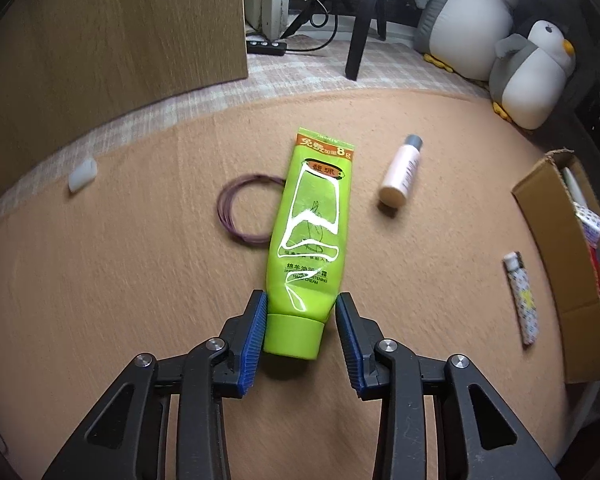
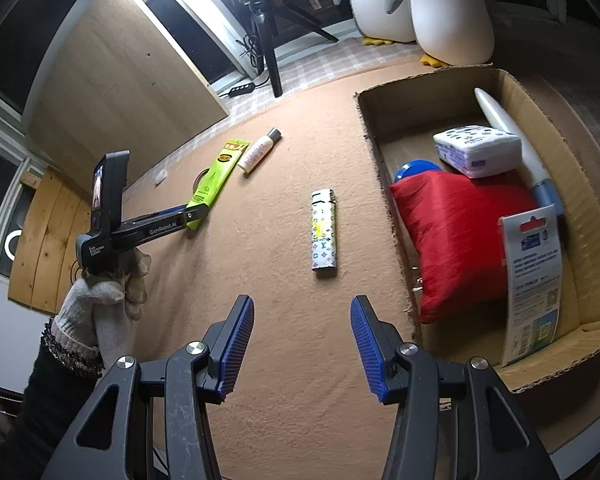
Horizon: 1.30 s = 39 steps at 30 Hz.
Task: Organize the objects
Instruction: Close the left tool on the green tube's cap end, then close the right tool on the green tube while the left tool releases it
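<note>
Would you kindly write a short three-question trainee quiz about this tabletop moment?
1. True or false: the left claw straddles the cap end of the lime-green plastic hand-cream tube.
2. Which item lies directly ahead of the open right claw: A) the patterned white lighter, B) the pale pink bottle with grey cap, C) the purple wire loop?
3. Fill in: the red fabric pouch lies inside the brown ______ box.

Key: 1 true; 2 A; 3 cardboard.

Left gripper point(image 1: 301, 316) jaws parted, perhaps touching; right gripper point(image 2: 302, 326) agape
</note>
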{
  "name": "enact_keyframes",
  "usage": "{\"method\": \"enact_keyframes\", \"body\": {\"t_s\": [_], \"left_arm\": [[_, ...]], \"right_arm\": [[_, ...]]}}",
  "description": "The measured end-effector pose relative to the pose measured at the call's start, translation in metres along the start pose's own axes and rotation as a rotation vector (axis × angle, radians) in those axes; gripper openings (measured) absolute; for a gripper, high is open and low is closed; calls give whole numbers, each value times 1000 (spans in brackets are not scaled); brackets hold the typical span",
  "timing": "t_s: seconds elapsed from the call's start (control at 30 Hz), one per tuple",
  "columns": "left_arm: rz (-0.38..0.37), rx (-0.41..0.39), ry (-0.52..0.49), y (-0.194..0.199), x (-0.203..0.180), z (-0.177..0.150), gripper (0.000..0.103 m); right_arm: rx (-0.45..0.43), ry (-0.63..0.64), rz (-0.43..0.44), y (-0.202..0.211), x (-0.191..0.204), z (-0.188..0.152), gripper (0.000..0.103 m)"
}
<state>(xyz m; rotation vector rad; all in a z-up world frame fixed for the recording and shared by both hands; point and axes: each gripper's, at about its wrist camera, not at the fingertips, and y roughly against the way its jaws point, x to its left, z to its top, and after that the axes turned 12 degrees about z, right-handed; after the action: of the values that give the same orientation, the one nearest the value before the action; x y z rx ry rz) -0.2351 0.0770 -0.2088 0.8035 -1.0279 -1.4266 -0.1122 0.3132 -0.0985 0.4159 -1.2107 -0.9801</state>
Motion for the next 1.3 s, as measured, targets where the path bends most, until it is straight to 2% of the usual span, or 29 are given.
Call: {"method": "enact_keyframes", "body": {"t_s": [0.33,0.57,0.7,0.83,1.07,1.3], "left_arm": [[-90,24,97,26,-10,-70,38],[-139,42,143,46,-26,-120,38],[-179,59,145,52,-37,-138,38],[-236,69,148,55,-41,-147,44],[-253,66,133,57,-40,-150,44],[-267,70,132,51,-38,-140,44]], "right_arm": [[22,13,33,-16,7,-2,47],[81,25,83,-47,18,-8,47],[129,34,105,-72,26,-12,47],[172,28,128,-93,30,-16,47],[240,27,133,-127,36,-21,47],[271,-21,185,-144,38,-21,47]]}}
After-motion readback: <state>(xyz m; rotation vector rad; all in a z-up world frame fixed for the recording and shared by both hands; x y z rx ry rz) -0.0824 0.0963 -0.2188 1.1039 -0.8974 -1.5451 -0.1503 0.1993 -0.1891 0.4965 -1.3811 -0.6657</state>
